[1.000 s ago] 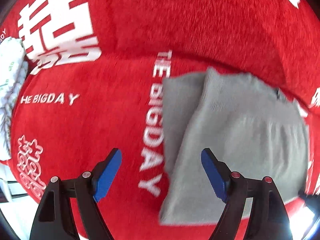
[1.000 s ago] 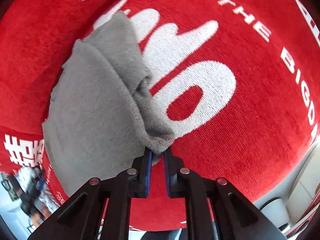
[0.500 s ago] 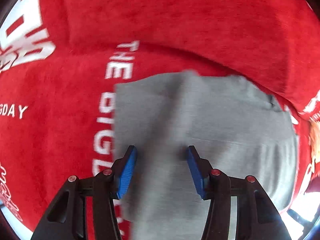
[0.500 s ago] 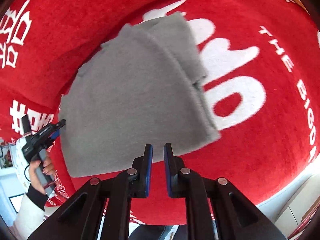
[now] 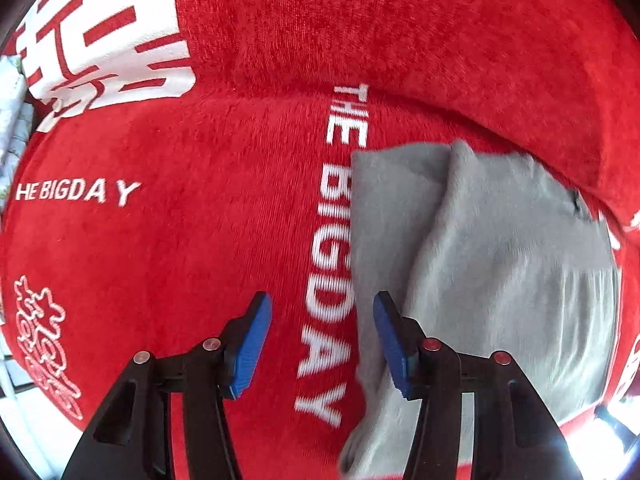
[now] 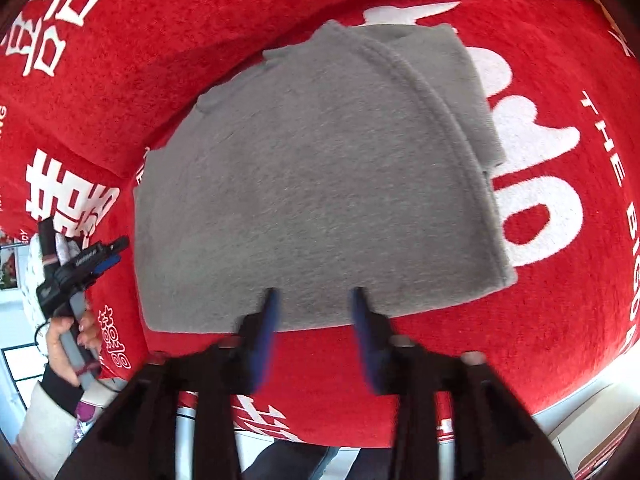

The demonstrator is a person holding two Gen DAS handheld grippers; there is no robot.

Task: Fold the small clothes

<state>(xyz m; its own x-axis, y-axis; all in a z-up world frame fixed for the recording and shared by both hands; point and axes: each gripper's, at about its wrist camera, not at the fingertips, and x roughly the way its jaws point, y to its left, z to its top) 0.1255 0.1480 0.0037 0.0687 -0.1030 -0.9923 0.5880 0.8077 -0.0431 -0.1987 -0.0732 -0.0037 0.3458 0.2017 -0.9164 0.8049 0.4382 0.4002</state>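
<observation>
Lying folded on the red plush blanket (image 6: 520, 320), the soft grey knit garment (image 6: 320, 180) looks light and limp. Right hand-held gripper (image 6: 314, 308) has just been opening and stands spread, empty, at the near edge; left hand-held gripper (image 5: 322, 340) is spread, empty. Best hold: a doubled near corner.

left tool (image 5: 322, 334) parted, empty | grey garment (image 5: 500, 280) folded | red blanket (image 5: 180, 240)

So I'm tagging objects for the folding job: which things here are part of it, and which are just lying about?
Part of the job:
grey garment
left gripper
right gripper

Lying about:
red printed cover
white patterned cloth
</observation>
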